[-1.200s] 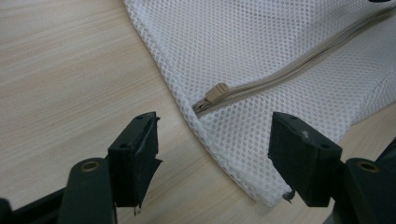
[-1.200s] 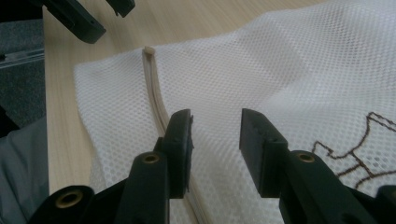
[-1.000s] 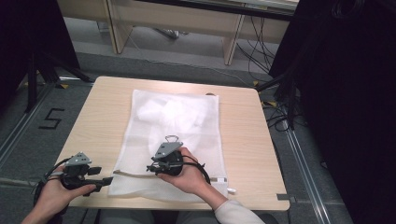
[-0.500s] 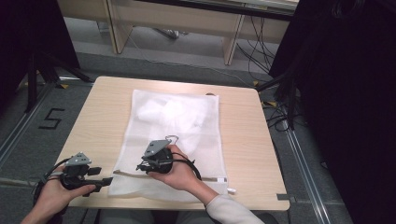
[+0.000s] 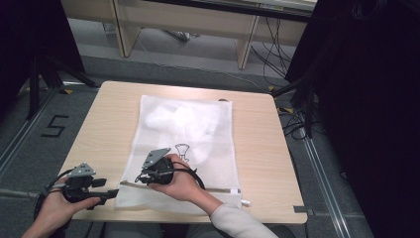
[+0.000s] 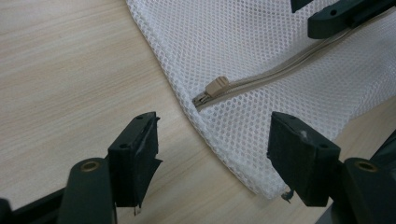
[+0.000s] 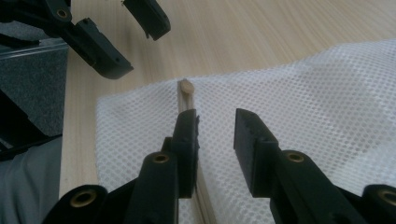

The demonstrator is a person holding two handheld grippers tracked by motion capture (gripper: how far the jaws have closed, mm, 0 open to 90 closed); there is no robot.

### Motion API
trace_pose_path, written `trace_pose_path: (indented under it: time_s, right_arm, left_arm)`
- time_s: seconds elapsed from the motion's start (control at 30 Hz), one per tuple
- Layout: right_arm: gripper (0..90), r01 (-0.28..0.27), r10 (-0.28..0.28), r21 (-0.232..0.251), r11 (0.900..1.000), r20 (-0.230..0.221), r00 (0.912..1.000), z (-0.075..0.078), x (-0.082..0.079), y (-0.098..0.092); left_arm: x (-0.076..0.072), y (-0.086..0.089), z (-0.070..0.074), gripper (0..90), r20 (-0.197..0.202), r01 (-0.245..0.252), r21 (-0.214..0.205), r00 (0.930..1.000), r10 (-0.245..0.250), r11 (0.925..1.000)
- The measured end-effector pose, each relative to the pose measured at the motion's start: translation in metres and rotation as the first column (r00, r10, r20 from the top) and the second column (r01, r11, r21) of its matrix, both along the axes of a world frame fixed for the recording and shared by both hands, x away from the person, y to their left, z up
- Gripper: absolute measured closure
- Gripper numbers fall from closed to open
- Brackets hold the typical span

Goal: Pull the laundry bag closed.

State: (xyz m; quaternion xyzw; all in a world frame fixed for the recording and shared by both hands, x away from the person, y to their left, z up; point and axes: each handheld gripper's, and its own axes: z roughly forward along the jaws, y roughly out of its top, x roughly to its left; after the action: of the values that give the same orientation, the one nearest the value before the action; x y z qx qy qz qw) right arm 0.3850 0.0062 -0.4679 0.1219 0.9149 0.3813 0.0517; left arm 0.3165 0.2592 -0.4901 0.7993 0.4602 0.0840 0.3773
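Mesh laundry bag (image 5: 185, 148) lies flat mid-frame on bench (image 5: 257, 148), zip pull (image 6: 215, 87) at its lower-left corner. Right hand-held gripper (image 7: 215, 126) half open, jaws just closing, straddling zip tape w/o grip; left hand-held gripper (image 6: 212, 144) wide open, empty. Risk: pads pinch mesh, not the pull, bunching bag.

1. My left tool (image 5: 106, 194) is black, with a grey three-cornered plate on top and a black cable looping off it.
2. My right tool (image 5: 140, 177) matches it, plate and cable alike.
3. Each jaw arm has a brass-ringed screw hole and a flat black pad.
4. My right sleeve (image 5: 236, 223) is white.
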Motion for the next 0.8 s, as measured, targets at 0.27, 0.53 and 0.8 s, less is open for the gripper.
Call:
trace_pose_path:
  time_s: [0.27, 0.53, 0.8]
  right_arm:
    - [71.0, -0.030, 0.029, -0.020, 0.9994, -0.017, 0.9994, -0.005, 0.002, 0.016]
    - [71.3, -0.035, 0.033, -0.030, 0.9989, -0.048, 0.9983, -0.010, 0.007, 0.031]
    - [70.8, -0.035, 0.033, -0.031, 0.9989, -0.082, 0.9961, -0.019, 0.009, 0.046]
  left_arm:
    - [0.000, 0.000, -0.001, 33.2, 0.002, 0.001, -0.008, 1.0000, -0.001, 1.0000]
    - [0.000, 0.000, -0.001, 33.3, -0.005, -0.002, -0.006, 1.0000, 0.002, 1.0000]
    - [0.000, 0.000, -0.001, 33.3, -0.008, 0.003, -0.003, 1.0000, -0.003, 1.0000]
